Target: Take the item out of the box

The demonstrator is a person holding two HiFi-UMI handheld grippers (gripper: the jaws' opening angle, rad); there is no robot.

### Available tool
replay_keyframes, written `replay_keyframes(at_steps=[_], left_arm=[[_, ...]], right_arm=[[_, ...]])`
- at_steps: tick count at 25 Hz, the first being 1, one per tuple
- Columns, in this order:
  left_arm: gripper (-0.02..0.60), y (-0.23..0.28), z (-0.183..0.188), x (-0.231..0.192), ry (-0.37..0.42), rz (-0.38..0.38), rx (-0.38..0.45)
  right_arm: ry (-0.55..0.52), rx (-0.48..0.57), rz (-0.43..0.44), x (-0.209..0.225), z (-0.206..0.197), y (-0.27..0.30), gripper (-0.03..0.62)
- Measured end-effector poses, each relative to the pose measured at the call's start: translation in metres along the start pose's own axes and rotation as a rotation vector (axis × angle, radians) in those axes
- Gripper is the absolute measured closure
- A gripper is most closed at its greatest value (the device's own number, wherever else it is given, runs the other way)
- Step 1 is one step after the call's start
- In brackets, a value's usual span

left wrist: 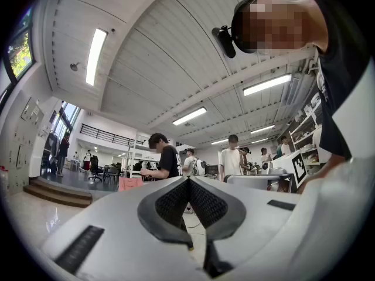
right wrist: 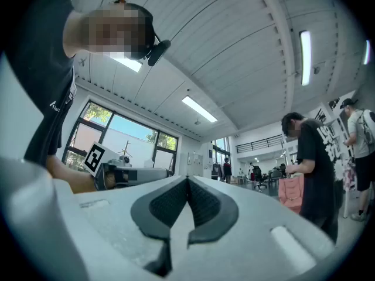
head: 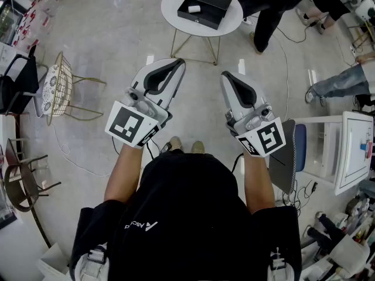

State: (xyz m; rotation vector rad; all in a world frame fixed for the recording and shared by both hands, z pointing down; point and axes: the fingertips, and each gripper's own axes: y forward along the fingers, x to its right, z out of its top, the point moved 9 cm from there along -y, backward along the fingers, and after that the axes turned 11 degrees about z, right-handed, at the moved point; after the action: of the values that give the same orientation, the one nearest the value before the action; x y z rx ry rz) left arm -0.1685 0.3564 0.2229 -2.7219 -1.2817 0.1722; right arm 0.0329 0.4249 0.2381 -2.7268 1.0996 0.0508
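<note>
A small white block-shaped item [head: 194,9] lies inside the open black rectangular box [head: 212,3], which sits on the round white table with thin gold legs [head: 169,7]. Well apart from it, close to the person's body, the left gripper [head: 177,63] and right gripper [head: 225,75] are held side by side (both tilted up toward the ceiling). The 2 pairs of jaws are pressed together with nothing between them.

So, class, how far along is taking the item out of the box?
Nothing looks done yet: the white item lies inside the open black box on the round table. The left gripper and right gripper are shut and empty, short of the table. Remaining: reach in, grasp the item, lift it out.
</note>
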Motion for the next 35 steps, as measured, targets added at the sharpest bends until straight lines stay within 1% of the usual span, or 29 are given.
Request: replay_keyframes(at_steps=[4,7,12,16,21,25,28,35], left_arm=[[0.583,0.003,-0.001,-0.008,-0.005,-0.002,0.001],[0.581,0.002,-0.003,-0.019,-0.012,0.000,0.003],[0.581,-0.002,-0.006,-0.049,-0.020,0.000,0.008],[0.581,-0.003,-0.007,-0.074,-0.008,-0.009,0.012],[0.582,0.012,-0.015,-0.099,0.001,-0.009,0.016],[0.581,0.034,-0.023,-0.122,0.008,0.009,0.011],[0.581,0.059,-0.029,-0.144,0.016,0.015,0.006],[0.581,0.154,-0.047,-0.195,0.027,0.074,-0.008]], right_arm=[[0.003,0.003,0.010,0.002,-0.002,0.008,0.592],[0.006,0.008,-0.004,0.004,-0.004,0.016,0.592],[0.000,-0.006,-0.032,0.008,-0.009,0.037,0.592],[-0.011,-0.019,-0.047,0.008,-0.016,0.052,0.592],[-0.011,-0.031,-0.057,0.028,-0.032,0.068,0.592],[-0.016,-0.027,-0.045,0.056,-0.043,0.086,0.592],[-0.023,-0.029,-0.037,0.089,-0.053,0.105,0.592],[-0.033,-0.047,0.021,0.206,-0.082,0.145,0.592]])
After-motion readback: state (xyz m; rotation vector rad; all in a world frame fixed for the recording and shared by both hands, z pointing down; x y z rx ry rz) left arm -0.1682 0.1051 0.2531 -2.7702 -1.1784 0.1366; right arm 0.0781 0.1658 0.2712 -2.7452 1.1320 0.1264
